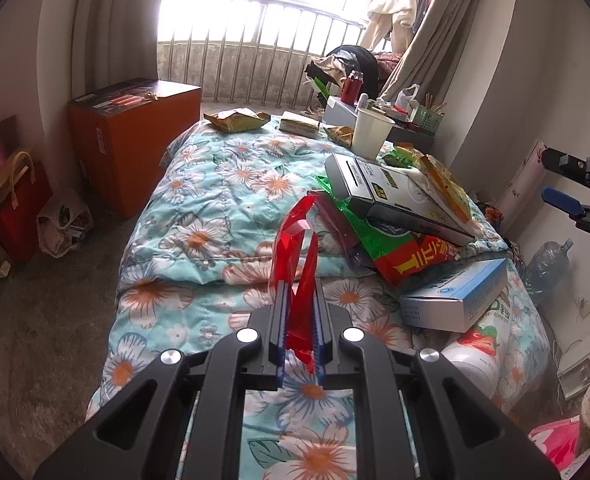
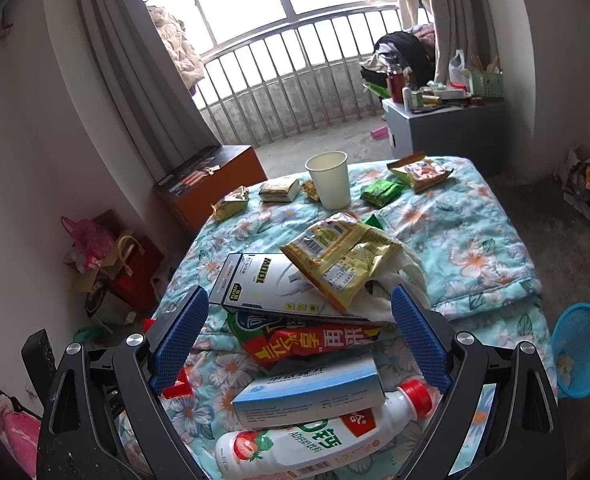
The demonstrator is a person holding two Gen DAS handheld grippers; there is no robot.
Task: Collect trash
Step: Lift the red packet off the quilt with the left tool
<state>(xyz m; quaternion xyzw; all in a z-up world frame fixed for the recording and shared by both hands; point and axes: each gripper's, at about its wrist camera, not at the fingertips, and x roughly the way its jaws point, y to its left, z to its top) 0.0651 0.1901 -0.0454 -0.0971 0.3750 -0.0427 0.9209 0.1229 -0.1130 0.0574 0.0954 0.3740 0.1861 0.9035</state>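
My left gripper (image 1: 299, 280) is shut on a crinkled red plastic wrapper (image 1: 299, 236), held a little above the flowered quilt (image 1: 223, 200). My right gripper (image 2: 299, 312) stands open with nothing between its blue pads (image 2: 183, 332). It hovers over a pile of trash: a yellow snack bag (image 2: 335, 256), a white and black box (image 2: 263, 284), a red and green wrapper (image 2: 311, 340), a blue and white box (image 2: 307, 392) and a white bottle (image 2: 295, 448) with a red cap. In the left wrist view the right gripper (image 1: 563, 182) shows at the right edge.
A paper cup (image 2: 329, 180) and several small snack packets (image 2: 383, 192) lie further back on the quilt. A blue mesh basket (image 2: 583, 348) stands on the floor at the right. An orange box (image 1: 135, 140) and bags (image 1: 19, 200) stand on the left. A grey cabinet (image 2: 447, 128) stands by the balcony railing.
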